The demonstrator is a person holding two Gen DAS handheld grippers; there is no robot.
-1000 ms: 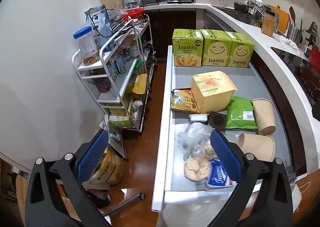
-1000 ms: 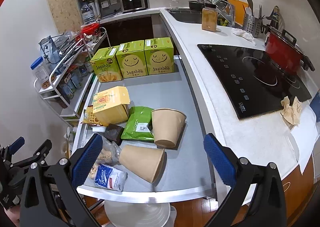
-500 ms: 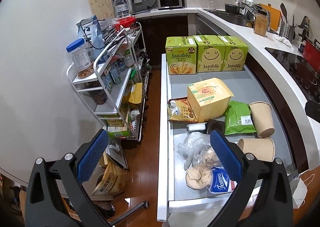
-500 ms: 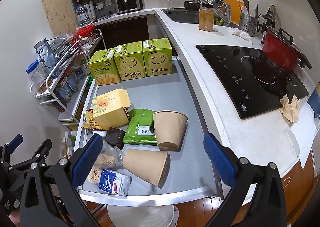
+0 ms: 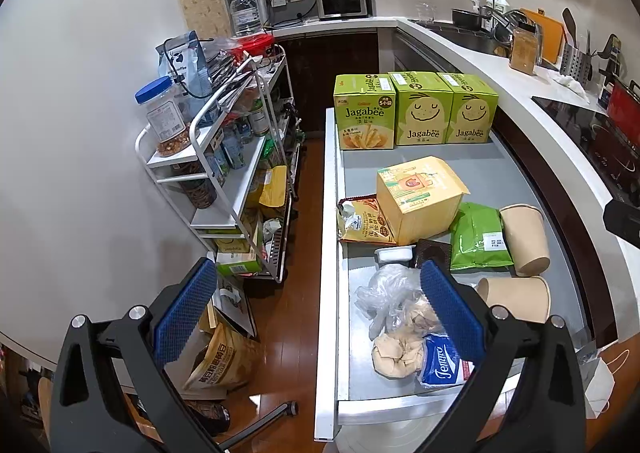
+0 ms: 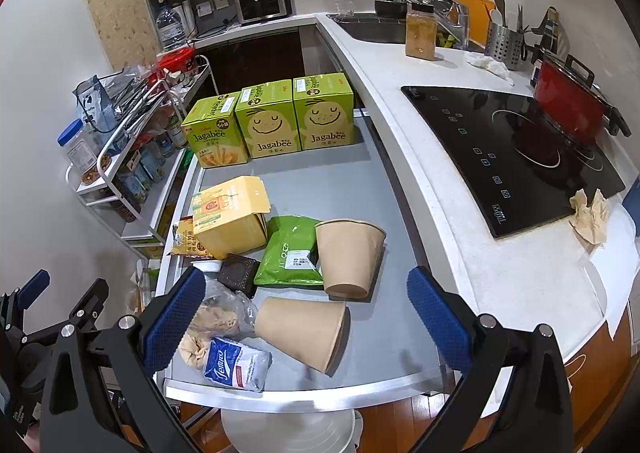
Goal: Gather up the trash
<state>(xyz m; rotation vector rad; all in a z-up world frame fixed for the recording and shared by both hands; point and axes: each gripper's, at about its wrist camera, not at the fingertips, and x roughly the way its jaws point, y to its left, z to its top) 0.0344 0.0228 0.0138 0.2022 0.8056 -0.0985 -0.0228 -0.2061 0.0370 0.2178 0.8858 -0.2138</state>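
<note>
Both grippers hang above a grey table (image 6: 360,189), each spread wide and holding nothing: the left gripper (image 5: 316,313) over its near-left edge, the right gripper (image 6: 306,317) over the trash. Two paper cups (image 6: 304,327) lie tipped beside a green packet (image 6: 292,249), a tissue pack (image 6: 236,367) and a plastic bag (image 5: 384,293).

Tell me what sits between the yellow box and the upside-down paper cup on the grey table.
A green snack bag lies flat between the yellow box and the upside-down paper cup, touching both; the right wrist view shows it best.
</note>
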